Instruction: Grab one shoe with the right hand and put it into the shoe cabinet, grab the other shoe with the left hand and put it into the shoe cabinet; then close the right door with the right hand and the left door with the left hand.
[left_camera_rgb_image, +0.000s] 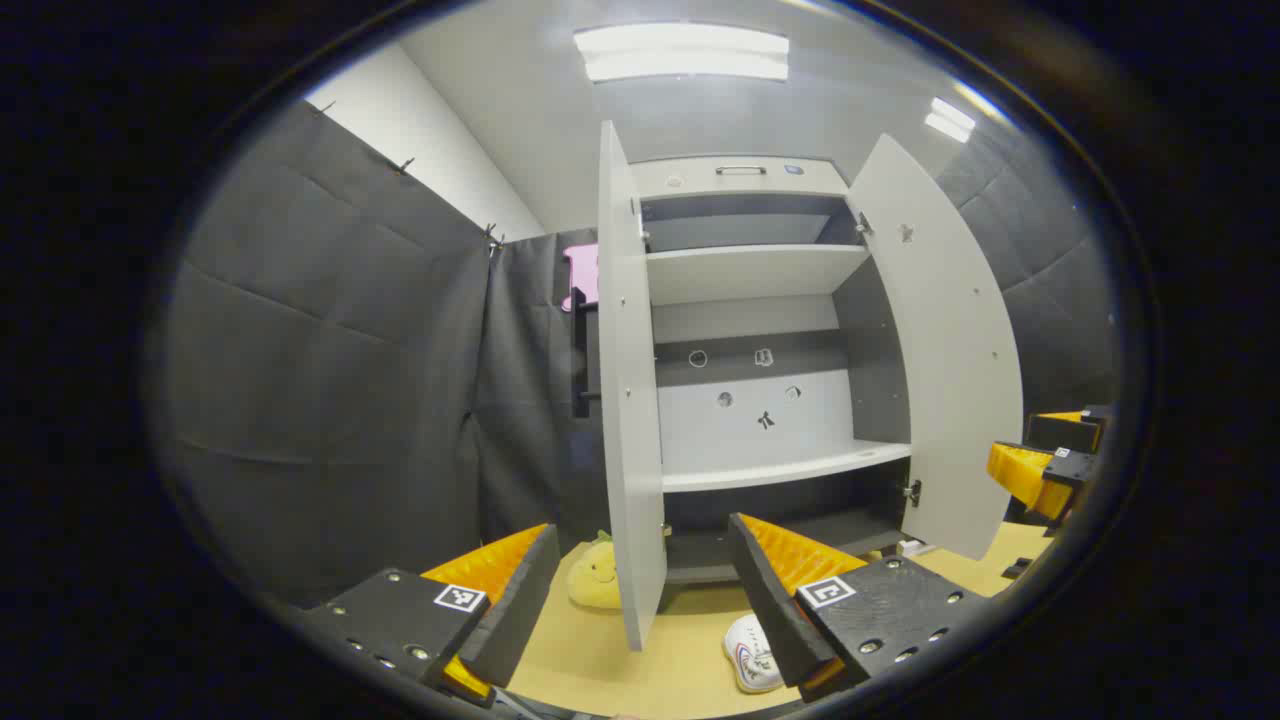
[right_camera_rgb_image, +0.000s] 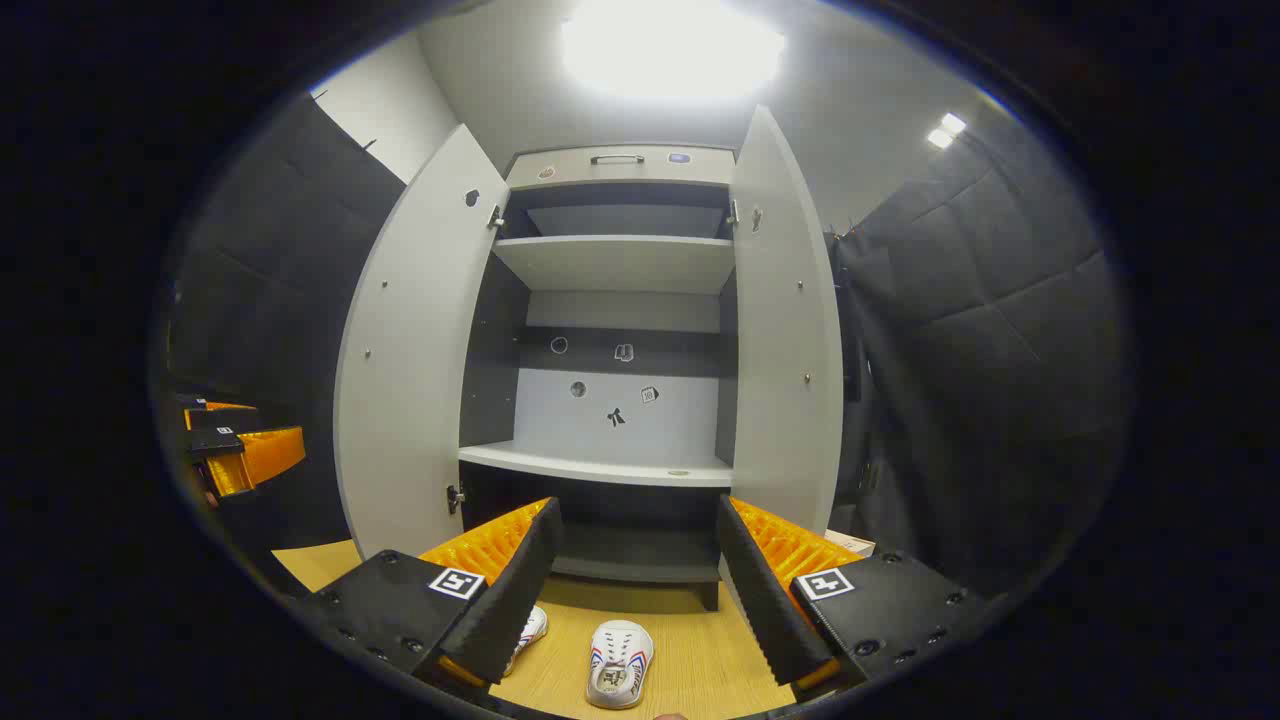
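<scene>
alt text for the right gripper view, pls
An open shoe cabinet with both doors swung wide and bare shelves; two white shoes lie on the wooden floor before it, between the open right gripper fingers.

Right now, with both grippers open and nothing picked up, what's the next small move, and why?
Probably lower the right gripper onto the white shoe lying between its open jaws on the wooden floor. The task starts with the right hand. Both cabinet doors stand open, the shelves look bare, and a second shoe lies just beside the first. The left gripper is open too, holding nothing.
</scene>
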